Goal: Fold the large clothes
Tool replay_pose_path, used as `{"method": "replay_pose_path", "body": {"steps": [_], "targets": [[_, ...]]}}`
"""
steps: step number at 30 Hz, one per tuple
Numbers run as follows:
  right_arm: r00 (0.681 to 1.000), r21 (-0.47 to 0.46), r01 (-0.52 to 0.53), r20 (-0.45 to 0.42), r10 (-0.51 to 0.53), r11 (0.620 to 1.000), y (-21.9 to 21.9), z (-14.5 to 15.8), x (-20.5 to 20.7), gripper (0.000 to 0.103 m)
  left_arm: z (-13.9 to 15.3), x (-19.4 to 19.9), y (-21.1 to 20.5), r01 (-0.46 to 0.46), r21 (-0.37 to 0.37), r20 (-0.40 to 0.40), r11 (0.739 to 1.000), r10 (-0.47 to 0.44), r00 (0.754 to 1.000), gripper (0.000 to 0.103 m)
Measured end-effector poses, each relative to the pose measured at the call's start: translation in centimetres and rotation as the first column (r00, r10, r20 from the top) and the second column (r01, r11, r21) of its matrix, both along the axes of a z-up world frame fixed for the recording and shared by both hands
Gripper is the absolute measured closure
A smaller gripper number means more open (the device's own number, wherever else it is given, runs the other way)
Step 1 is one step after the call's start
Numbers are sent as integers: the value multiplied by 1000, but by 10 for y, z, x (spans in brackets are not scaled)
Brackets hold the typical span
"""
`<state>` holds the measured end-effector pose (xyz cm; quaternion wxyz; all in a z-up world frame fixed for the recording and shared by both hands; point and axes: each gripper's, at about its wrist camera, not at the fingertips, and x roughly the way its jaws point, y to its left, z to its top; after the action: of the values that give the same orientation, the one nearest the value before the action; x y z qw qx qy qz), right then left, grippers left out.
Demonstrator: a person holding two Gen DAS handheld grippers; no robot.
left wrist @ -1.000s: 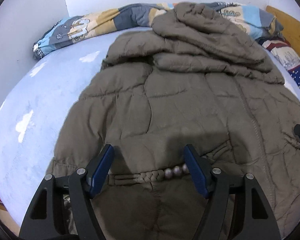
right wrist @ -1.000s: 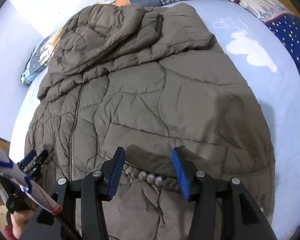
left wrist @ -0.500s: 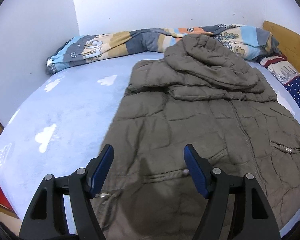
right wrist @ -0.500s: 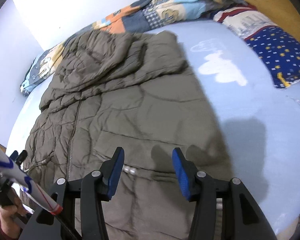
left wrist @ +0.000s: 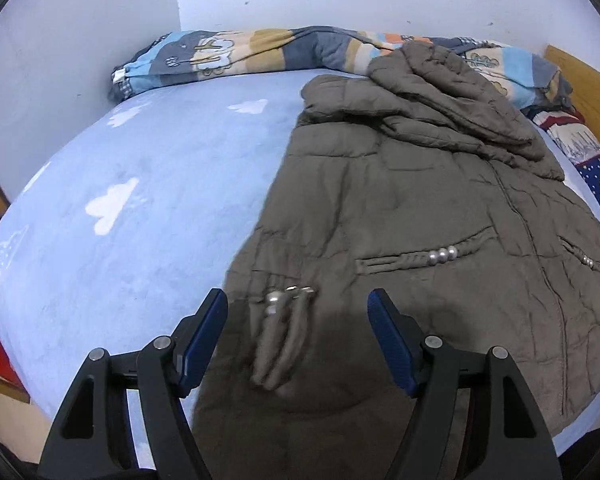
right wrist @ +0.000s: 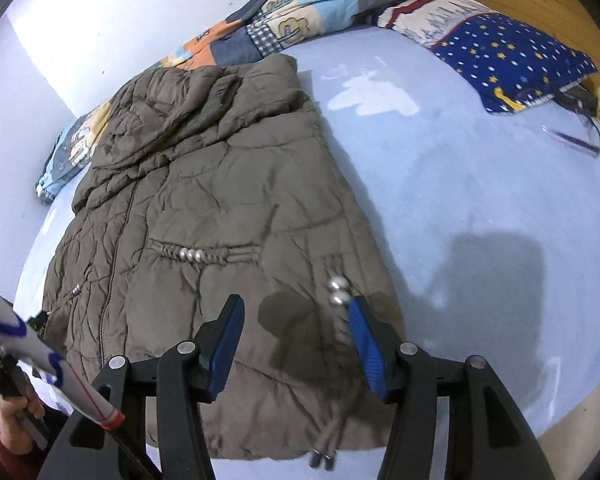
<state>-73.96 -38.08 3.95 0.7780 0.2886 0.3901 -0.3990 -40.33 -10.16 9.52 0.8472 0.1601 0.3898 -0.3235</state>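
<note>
On the bed (left wrist: 148,184), under its pale blue cloud-print sheet, the brown padded jacket (left wrist: 420,216) lies spread flat and zipped, hood toward the wall and the patchwork quilt (left wrist: 260,52), hem toward me. Its long axis runs straight away from both wrists, collar far and hem near, so I judge the coming move turns on the two hem corners just ahead of my tools.

My left hand-held gripper (left wrist: 296,340) hovers over the jacket's left hem area, its blue pads wide apart with nothing between them. A drawcord with silver beads (left wrist: 276,300) lies in the gap ahead of it, apart from both pads as far as I can tell. The jacket's left edge sits just beside the left pad, with bare sheet beyond.

My right hand-held gripper (right wrist: 296,340) is likewise fully spread and holds nothing. It sits above the right hem side; a second beaded drawcord (right wrist: 336,292) lies close to the right pad, though I cannot tell whether they touch. The beaded pocket trim (right wrist: 192,255) lies farther up the front, between the zip and the side seam. A starry blue pillow (right wrist: 512,56) rests well off to the right.

Each hand is nearest its own side, so I judge a two-handed grasp at the hem fits, lifting it toward the hood.
</note>
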Motion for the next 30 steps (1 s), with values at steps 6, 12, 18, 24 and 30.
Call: {"method": "replay_pose_path", "body": {"steps": [6,12,18,24,30], "targets": [[979,102,141,132,-154,985,-18,-4,-47,37,-4,31,34,-118,-83,-167,990,103,980,31],[952,252,162,213,-218,954,-28,-23,-66,37,-16,50,71,-202,-148,-345,968,141,928,31],[945,317,153,231,-232,936,-23,-37,-77,36,-23,46,91,-216,-185,-442,959,116,890,31],[944,361,101,261,-204,927,-11,-45,-67,29,-34,35,90,-212,-208,-513,955,78,855,31],[962,339,34,244,-123,940,2,-46,-48,30,-29,9,61,-84,-204,-425,975,-11,905,32]]}}
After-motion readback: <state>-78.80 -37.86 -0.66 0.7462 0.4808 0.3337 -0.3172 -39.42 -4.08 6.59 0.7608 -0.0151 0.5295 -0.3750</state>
